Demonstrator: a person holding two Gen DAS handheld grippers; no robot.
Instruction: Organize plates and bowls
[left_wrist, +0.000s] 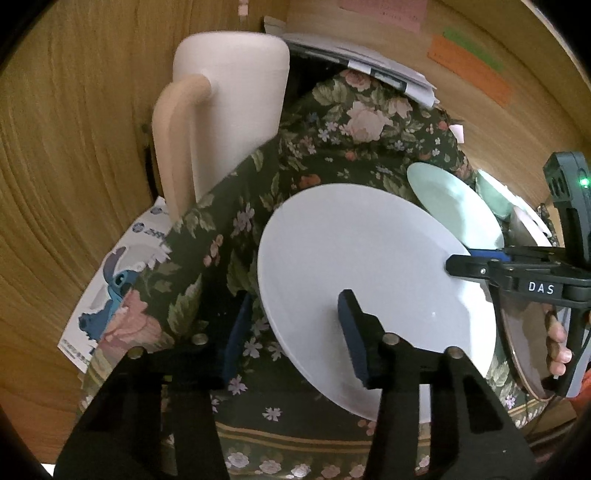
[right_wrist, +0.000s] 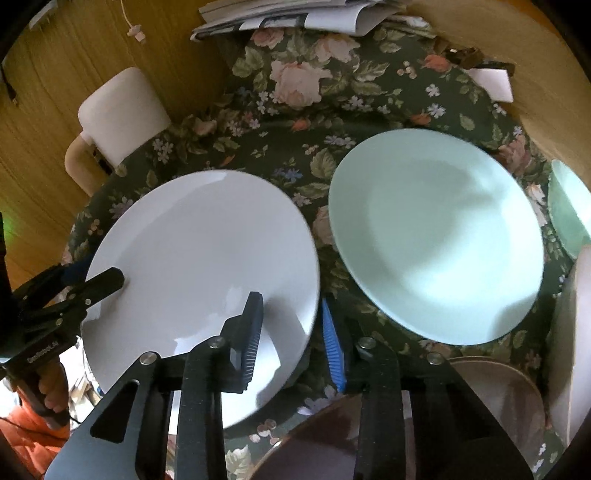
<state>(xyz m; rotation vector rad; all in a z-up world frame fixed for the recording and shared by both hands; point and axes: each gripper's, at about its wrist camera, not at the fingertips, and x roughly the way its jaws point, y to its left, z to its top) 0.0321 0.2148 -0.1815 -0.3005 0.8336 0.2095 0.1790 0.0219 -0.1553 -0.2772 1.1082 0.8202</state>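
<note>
A white plate (left_wrist: 369, 266) (right_wrist: 199, 258) lies on the floral-clothed round table (right_wrist: 295, 110), near its edge. My left gripper (left_wrist: 295, 306) straddles the plate's rim, one finger over the plate and the blue pad (left_wrist: 236, 332) outside it with cloth showing between, so it is open. My right gripper (right_wrist: 291, 299) is at the opposite rim, one pad on the plate's face and the other against its edge, shut on it. Each gripper also shows in the other's view: left gripper (right_wrist: 98, 273), right gripper (left_wrist: 460, 258). A mint-green plate (right_wrist: 436, 236) lies flat to the right.
A green bowl (right_wrist: 570, 210) sits at the far right. A glossy brown plate (right_wrist: 314, 439) and a beige plate (right_wrist: 509, 391) lie near me. A white chair (left_wrist: 229, 110) stands against the table. Papers (right_wrist: 295, 14) lie at the table's far side, and a cartoon leaflet (left_wrist: 110, 288) lies on the floor.
</note>
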